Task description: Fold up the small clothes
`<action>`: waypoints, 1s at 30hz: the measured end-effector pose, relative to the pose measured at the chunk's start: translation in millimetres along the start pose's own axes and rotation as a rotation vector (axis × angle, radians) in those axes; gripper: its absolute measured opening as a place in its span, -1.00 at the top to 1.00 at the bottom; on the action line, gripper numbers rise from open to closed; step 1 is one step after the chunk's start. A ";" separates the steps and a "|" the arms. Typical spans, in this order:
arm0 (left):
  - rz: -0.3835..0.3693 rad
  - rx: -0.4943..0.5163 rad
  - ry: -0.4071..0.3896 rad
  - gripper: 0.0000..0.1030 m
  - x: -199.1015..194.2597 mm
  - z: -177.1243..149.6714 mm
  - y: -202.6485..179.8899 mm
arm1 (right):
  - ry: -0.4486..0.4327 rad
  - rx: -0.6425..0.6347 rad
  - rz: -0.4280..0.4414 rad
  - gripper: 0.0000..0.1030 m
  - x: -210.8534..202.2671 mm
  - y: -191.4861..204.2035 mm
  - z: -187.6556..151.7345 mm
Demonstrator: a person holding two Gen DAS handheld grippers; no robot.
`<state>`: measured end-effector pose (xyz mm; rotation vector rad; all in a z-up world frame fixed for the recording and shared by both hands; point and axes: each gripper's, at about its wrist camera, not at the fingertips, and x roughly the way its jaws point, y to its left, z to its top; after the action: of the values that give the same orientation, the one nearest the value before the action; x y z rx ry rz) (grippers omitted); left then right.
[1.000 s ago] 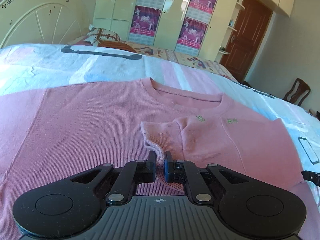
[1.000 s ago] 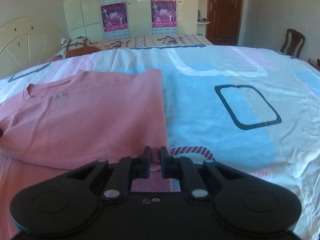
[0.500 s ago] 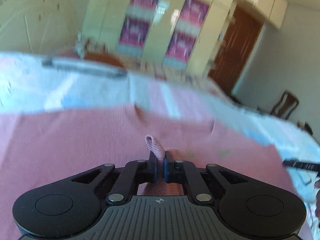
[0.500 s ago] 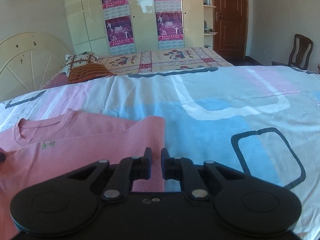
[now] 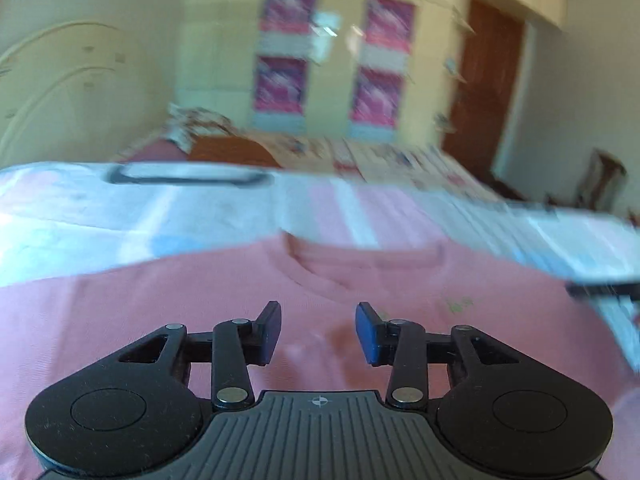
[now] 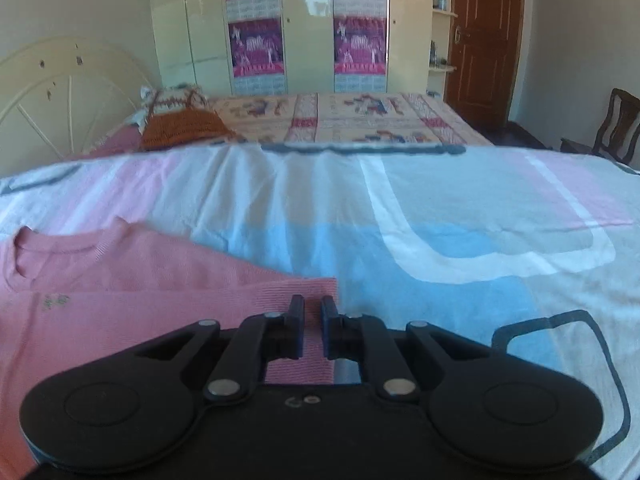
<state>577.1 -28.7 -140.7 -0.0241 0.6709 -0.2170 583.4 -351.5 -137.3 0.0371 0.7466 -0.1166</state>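
Observation:
A pink knit sweater [image 5: 200, 320] lies flat on the bed, its neckline [image 5: 360, 260] toward the headboard. My left gripper [image 5: 318, 332] is open just above the sweater's chest, holding nothing; this view is blurred. In the right wrist view the sweater [image 6: 140, 300] lies at the left with a folded edge ending in a corner [image 6: 320, 286]. My right gripper [image 6: 312, 330] is nearly shut over that corner, with pink cloth showing in the narrow gap between its jaws; whether it grips the cloth I cannot tell.
The bedsheet [image 6: 440, 220] is white, pink and blue with dark outlined shapes. An orange and patterned pillow [image 6: 180, 124] lies by the cream headboard [image 6: 60, 92]. A wardrobe with posters [image 6: 304, 24], a brown door [image 6: 480, 40] and a wooden chair [image 6: 612, 124] stand beyond.
My left gripper lifted the sweater's cuff, then opened and let it go; the cloth now lies flat. My right gripper moved forward along the sweater's right edge, staying nearly shut.

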 end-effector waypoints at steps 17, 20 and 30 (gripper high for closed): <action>-0.078 0.075 0.042 0.07 -38.5 -49.8 -83.0 | 0.015 -0.120 0.061 0.69 -118.4 31.0 -96.5; -0.046 0.071 0.075 0.07 -36.1 -50.9 -77.1 | -0.039 -0.105 0.050 0.62 -131.7 31.5 -89.6; -0.022 0.025 0.077 0.01 -48.9 -52.3 -50.8 | 0.014 -0.095 0.007 0.64 -128.6 45.7 -81.5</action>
<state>497.8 -65.7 -147.0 0.0009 0.7451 -0.2487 440.2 -288.1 -110.1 -0.0497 0.7656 -0.0738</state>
